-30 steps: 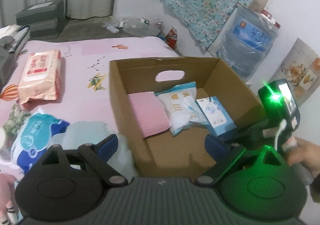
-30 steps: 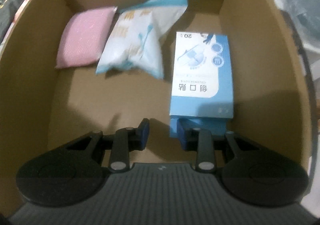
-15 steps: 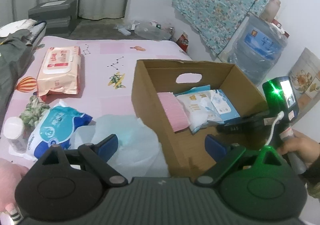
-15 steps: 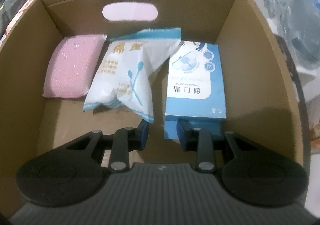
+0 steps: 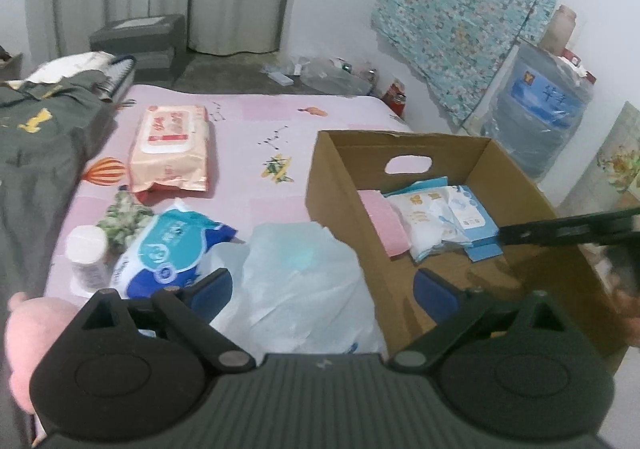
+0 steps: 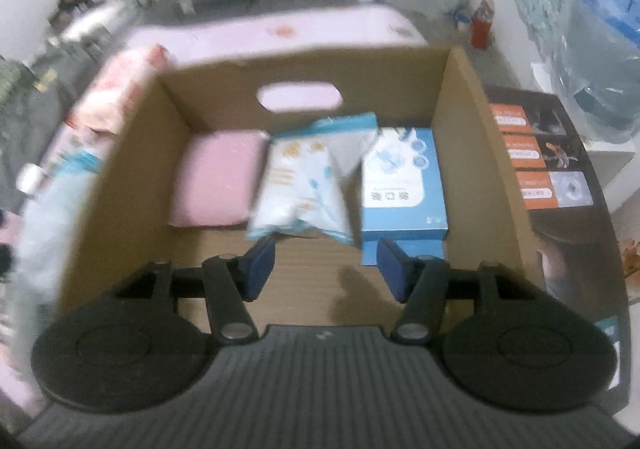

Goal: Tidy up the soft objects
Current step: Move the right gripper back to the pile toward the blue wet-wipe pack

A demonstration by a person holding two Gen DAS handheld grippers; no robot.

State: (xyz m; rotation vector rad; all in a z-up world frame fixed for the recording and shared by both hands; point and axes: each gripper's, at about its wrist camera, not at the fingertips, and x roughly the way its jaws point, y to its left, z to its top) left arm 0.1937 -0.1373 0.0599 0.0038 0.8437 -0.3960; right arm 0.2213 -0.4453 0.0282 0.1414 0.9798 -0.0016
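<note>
A cardboard box (image 5: 332, 185) (image 6: 472, 137) stands on the pink bed. Inside lie a pink cloth (image 6: 218, 181), a white-blue soft pack (image 6: 300, 185) and a blue carton (image 6: 402, 189). My right gripper (image 6: 326, 269) is open and empty, above the box's near edge, behind the carton. My left gripper (image 5: 322, 289) is open and empty, hovering over a pale plastic bag (image 5: 296, 281) left of the box. A blue-white tissue pack (image 5: 168, 249) and an orange wipes pack (image 5: 172, 145) lie further left on the bed.
A white bottle (image 5: 86, 253) and a leafy green item (image 5: 124, 215) sit by the tissue pack. Dark clothing (image 5: 36, 153) covers the bed's left side. A water jug (image 5: 540, 113) stands right of the bed. A printed dark carton (image 6: 540, 157) lies right of the box.
My right gripper let go of the blue carton, opened wide and drew back and up out of the box. My left gripper pulled back and left, over the plastic bag.
</note>
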